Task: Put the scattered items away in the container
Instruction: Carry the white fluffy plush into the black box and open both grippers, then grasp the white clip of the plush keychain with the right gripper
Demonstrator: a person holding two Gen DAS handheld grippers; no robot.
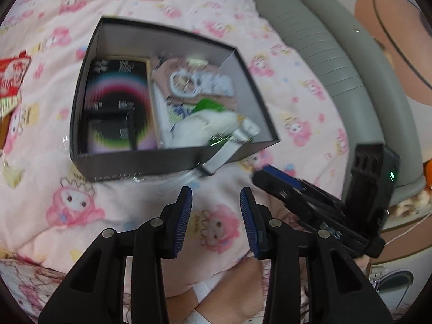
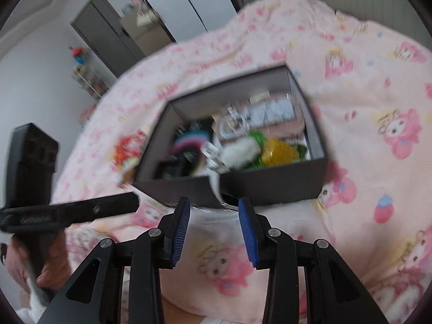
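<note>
A black open box [image 1: 129,162] sits on a pink cartoon-print blanket [image 1: 81,210]. It also shows in the right wrist view [image 2: 270,186]. Inside lie a dark booklet with a rainbow ring [image 1: 116,102], a white ring holder [image 1: 183,83], a white plush [image 1: 199,127] and green and yellow items [image 2: 278,148]. A white strip [image 1: 224,156] hangs over the box's near wall. My left gripper [image 1: 216,216] is open and empty, just short of the box. My right gripper [image 2: 213,221] is open and empty, also just before the box; it shows in the left wrist view [image 1: 291,189].
A red snack packet [image 1: 13,75] lies on the blanket left of the box. A grey padded bed edge [image 1: 337,67] runs along the right. A dark cabinet [image 2: 108,32] and a small shelf [image 2: 89,78] stand beyond the bed.
</note>
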